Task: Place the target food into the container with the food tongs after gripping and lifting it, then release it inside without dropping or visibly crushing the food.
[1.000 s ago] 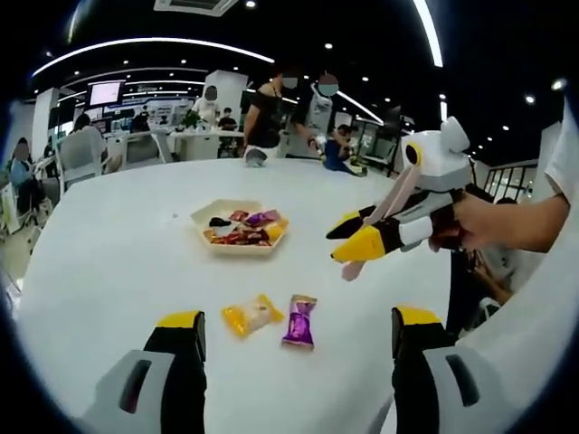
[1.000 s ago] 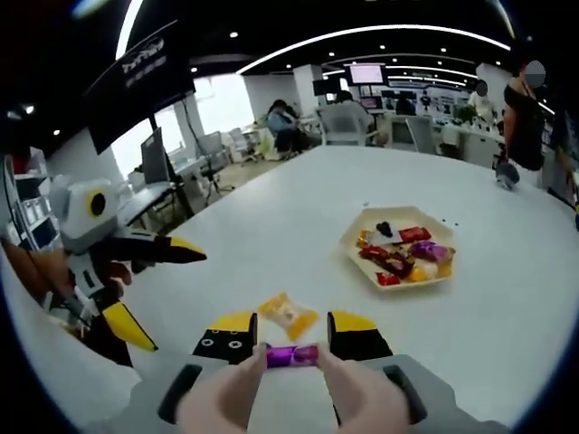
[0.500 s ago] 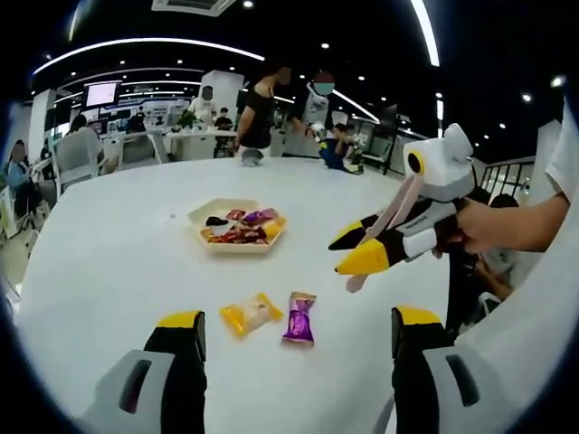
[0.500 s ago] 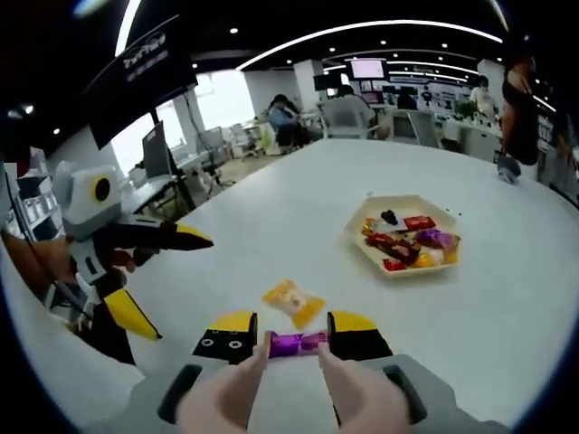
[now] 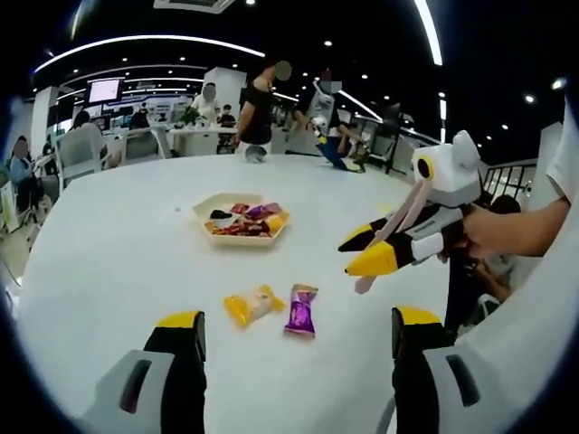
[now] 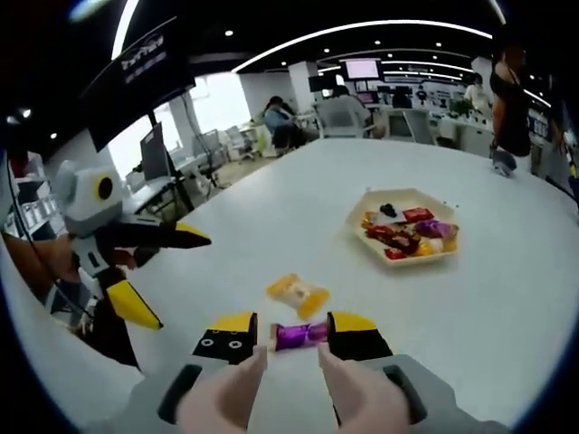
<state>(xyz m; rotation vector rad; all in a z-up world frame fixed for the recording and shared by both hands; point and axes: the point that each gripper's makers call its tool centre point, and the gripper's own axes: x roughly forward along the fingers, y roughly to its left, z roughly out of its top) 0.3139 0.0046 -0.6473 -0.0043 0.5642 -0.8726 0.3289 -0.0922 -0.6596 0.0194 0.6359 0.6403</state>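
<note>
Lying on table [image 5: 109,244]: two candies, purple [image 5: 301,311], yellow [image 5: 251,304]; one tray [image 5: 241,220].

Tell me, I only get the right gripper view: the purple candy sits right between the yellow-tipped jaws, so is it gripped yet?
Observer: No. In the left gripper view the purple candy lies flat on the table, with nothing touching it.
Operator: Then where are the tongs?
Observer: The right gripper and its pink tongs hang in the air, off to one side of the candy and apart from it.
Operator: What holds that gripper up?
Observer: A person's hand grips its back end.
</note>
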